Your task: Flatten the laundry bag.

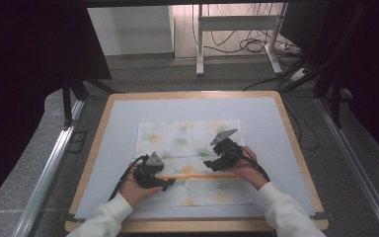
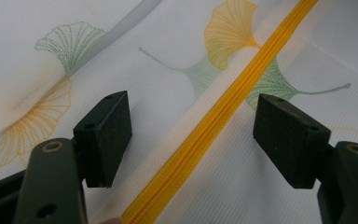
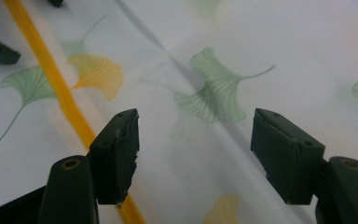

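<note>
At the near edge of the table [image 1: 296,148], the person's two hands each carry a gripper low over a white cloth [image 1: 168,143] printed with green and yellow ginkgo leaves. The cloth lies flat on the table's pale mat, and a yellow zipper [image 1: 197,176] runs across its near part.

The left gripper [image 1: 164,185] hangs close over the zipper. In the left gripper view its jaws stand wide apart with the zipper [image 2: 205,130] running between them on the cloth [image 2: 177,60]; the pads [image 2: 114,135] press on nothing, so it is released.

A little farther in, the right gripper [image 1: 213,165] is likewise released. In the right gripper view its jaws are spread wide over a crease and a green leaf of the cloth [image 3: 214,93], with the zipper [image 3: 56,84] passing just beside the left-hand jaw. Nothing is clamped between them.
</note>
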